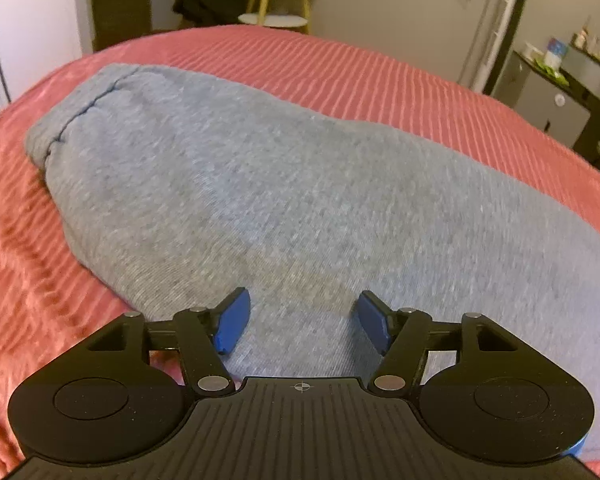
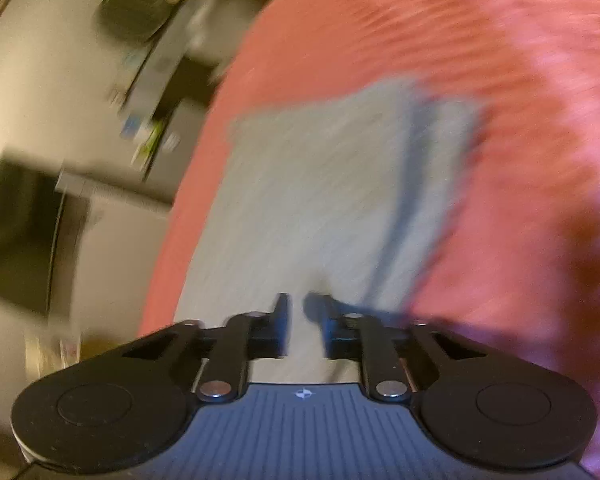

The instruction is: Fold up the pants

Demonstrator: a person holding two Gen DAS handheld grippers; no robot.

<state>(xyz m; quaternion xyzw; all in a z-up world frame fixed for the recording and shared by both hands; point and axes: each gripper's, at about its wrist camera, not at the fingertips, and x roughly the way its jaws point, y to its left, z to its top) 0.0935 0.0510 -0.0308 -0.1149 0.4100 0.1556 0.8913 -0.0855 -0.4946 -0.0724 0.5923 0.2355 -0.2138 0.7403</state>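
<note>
The grey pants (image 1: 284, 200) lay folded mid-frame on the pink bedspread (image 1: 380, 72). The left gripper (image 1: 302, 322) hung released; the right gripper (image 2: 305, 326), blurred, seemingly gripped cloth. Next: another fold.

Pants (image 1: 284, 184): grey marl knit cloth, matt, fine ribbed grain — darker blue stitched seam at one end. Bedspread (image 1: 380, 76): coral-pink cloth, corded ridges, soft matt nap. Left gripper (image 1: 302, 322): matt black plastic body with grooved top, bright metal pivot pins, smooth blue pads (image 1: 232, 324). Right gripper (image 2: 303, 326): same black plastic — view blurred.
</note>
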